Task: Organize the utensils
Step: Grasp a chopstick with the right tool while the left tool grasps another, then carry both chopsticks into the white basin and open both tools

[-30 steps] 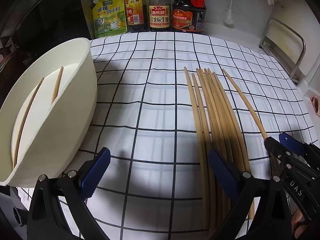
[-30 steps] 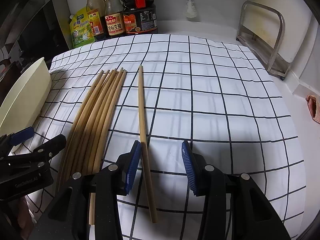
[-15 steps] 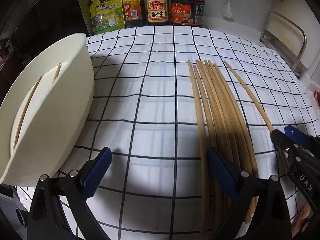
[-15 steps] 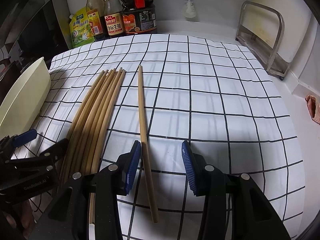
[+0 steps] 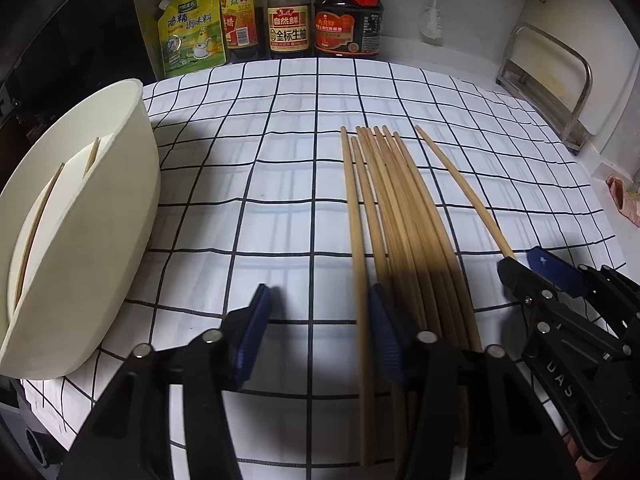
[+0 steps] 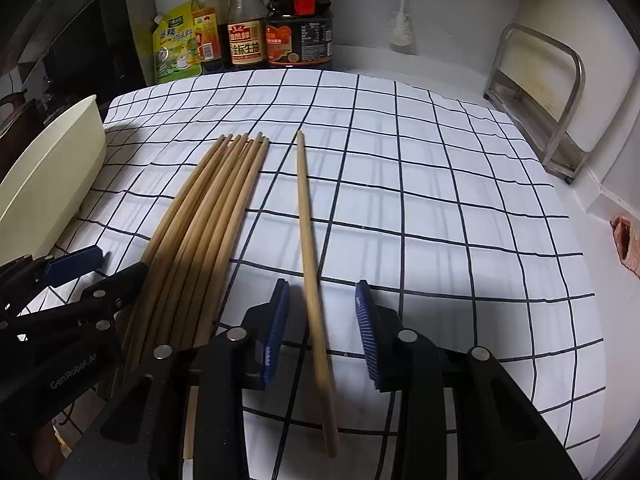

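Note:
Several wooden chopsticks (image 5: 396, 208) lie side by side on the checked cloth; they also show in the right wrist view (image 6: 208, 220). A single chopstick (image 6: 310, 264) lies apart to their right, also seen in the left wrist view (image 5: 460, 188). My right gripper (image 6: 322, 332) is open with its jaws on either side of the single chopstick. My left gripper (image 5: 320, 332) is open, low over the cloth, its right finger over the leftmost chopstick (image 5: 358, 248). A cream holder (image 5: 80, 232) at the left has two chopsticks (image 5: 40, 224) in it.
Sauce bottles and a seasoning pouch (image 5: 192, 32) stand at the back wall. A metal rack (image 6: 536, 96) stands at the right. The cloth's edge (image 6: 580, 280) runs along the right, with a pinkish item (image 6: 624, 240) beyond it.
My left gripper has narrowed its opening and shifted right toward the leftmost chopstick. My right gripper has stayed around the single chopstick.

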Demonstrator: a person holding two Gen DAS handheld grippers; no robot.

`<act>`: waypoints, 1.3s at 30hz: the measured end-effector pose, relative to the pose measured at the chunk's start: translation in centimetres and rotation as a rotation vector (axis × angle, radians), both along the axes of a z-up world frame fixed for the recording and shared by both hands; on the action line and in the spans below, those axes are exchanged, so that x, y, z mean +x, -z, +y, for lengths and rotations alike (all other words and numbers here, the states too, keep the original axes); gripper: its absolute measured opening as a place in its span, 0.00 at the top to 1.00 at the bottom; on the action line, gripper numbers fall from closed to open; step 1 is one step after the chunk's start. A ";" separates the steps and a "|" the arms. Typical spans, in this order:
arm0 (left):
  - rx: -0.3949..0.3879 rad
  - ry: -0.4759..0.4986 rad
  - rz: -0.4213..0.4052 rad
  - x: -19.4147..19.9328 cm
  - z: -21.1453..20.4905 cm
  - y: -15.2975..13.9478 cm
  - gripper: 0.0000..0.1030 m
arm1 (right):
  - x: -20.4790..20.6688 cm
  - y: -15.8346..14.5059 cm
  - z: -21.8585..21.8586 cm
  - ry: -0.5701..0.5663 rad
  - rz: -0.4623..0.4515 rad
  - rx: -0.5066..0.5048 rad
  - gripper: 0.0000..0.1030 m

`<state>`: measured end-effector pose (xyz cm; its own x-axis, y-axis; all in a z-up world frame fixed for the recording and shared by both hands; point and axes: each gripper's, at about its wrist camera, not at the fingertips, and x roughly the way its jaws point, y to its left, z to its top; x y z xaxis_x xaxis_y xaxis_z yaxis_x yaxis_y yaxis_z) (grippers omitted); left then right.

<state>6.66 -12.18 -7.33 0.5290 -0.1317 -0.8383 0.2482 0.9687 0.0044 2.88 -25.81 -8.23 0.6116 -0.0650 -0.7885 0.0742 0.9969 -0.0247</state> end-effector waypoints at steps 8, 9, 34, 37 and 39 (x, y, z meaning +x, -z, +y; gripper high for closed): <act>-0.015 0.017 0.010 -0.3 0.1 -0.2 0.93 | -0.2 -0.1 -0.3 -0.011 0.000 0.045 0.94; -0.021 0.016 0.014 -0.3 0.3 -0.2 0.93 | -0.2 -0.1 -0.4 -0.011 0.002 0.061 0.94; -0.175 0.075 -0.093 -3.4 4.9 -8.7 0.93 | -4.2 -8.0 3.1 0.012 -0.141 0.147 0.94; -0.191 0.069 -0.122 -3.6 5.7 -10.1 0.93 | -4.4 -8.7 3.6 0.008 -0.155 0.149 0.94; -0.202 0.061 -0.142 -3.7 6.5 -11.0 0.93 | -4.4 -9.3 4.2 -0.002 -0.165 0.150 0.94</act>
